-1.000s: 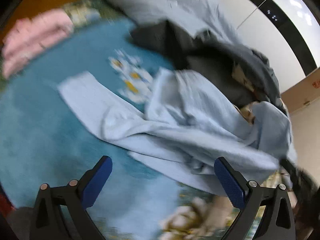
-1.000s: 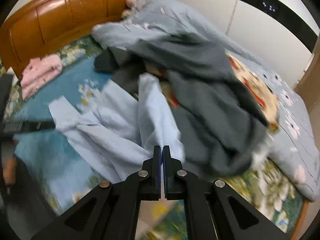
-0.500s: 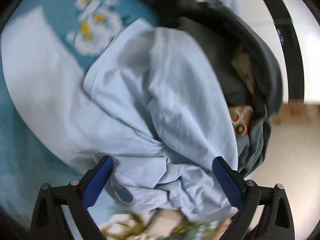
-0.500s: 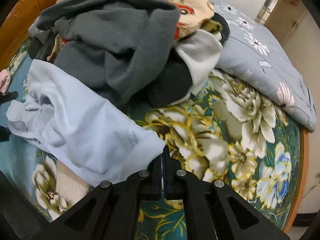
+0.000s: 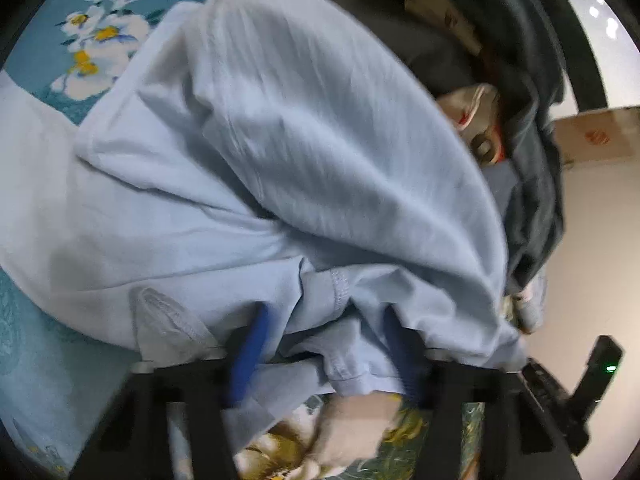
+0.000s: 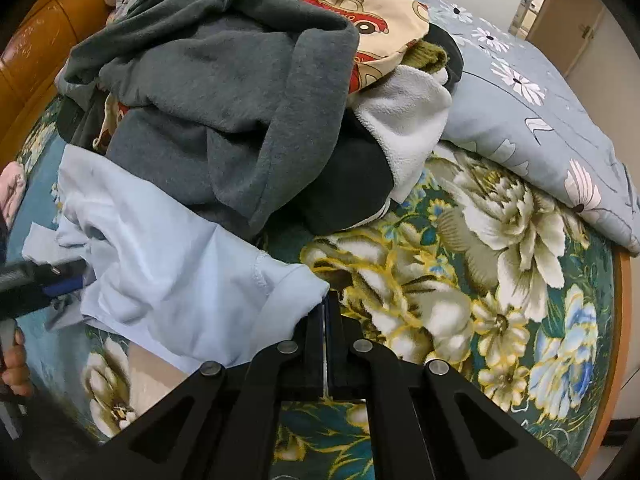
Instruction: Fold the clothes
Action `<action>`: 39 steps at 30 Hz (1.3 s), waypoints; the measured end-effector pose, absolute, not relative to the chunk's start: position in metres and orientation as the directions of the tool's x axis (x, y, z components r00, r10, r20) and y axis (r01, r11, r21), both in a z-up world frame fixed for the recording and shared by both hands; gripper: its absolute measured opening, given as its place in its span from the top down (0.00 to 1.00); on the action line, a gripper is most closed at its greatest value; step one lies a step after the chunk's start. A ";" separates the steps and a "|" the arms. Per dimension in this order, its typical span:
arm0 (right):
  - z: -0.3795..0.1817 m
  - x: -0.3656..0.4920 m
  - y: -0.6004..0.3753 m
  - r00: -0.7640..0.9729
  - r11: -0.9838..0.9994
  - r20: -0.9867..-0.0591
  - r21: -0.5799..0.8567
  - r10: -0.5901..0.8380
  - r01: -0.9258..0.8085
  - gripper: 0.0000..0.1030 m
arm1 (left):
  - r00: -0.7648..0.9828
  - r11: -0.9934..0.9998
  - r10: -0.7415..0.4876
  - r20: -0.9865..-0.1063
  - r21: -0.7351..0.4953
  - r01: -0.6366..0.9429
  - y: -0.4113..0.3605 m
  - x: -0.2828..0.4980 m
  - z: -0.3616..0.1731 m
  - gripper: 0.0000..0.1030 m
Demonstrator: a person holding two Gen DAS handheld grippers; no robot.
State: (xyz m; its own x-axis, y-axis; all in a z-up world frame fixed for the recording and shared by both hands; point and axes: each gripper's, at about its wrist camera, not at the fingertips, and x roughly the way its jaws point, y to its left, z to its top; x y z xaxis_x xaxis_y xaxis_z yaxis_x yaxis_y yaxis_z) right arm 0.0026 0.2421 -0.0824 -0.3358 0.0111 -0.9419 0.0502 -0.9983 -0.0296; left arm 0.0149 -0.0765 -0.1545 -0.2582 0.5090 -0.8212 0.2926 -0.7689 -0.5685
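Garment, pale blue (image 6: pixel 160 264): lying crumpled on the floral bedspread (image 6: pixel 480 280), its far edge tucked under the grey clothes pile (image 6: pixel 224 92). My right gripper (image 6: pixel 325 312) is pinching the garment's near corner, jaws closed together. My left gripper (image 5: pixel 324 344) is straddling bunched blue cloth, pads (image 5: pixel 252 348) part open, not yet clamping. Quilt (image 6: pixel 540 120) is lying right of the pile.
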 end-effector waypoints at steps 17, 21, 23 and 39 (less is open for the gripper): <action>0.006 -0.018 0.201 -0.547 -0.979 -0.830 -0.003 -0.113 0.206 1.00 | -0.391 -0.748 0.495 -0.776 -0.609 0.262 -0.099 0.033 -0.110 0.93; -0.027 -0.010 0.214 -0.449 -0.979 -0.883 0.050 -0.135 0.196 1.00 | -0.317 -0.773 0.508 -0.801 -0.586 0.243 -0.080 0.033 -0.127 0.68; -0.051 -0.004 0.229 -0.368 -0.983 -0.917 0.105 -0.154 0.151 0.99 | -0.289 -0.792 0.502 -0.815 -0.567 0.225 -0.071 0.029 -0.131 0.54; -0.204 0.019 0.333 -0.301 -0.611 -0.778 0.622 -0.551 -0.489 0.74 | -0.292 -0.680 0.570 -0.768 -0.641 0.356 -0.088 0.013 -0.153 0.52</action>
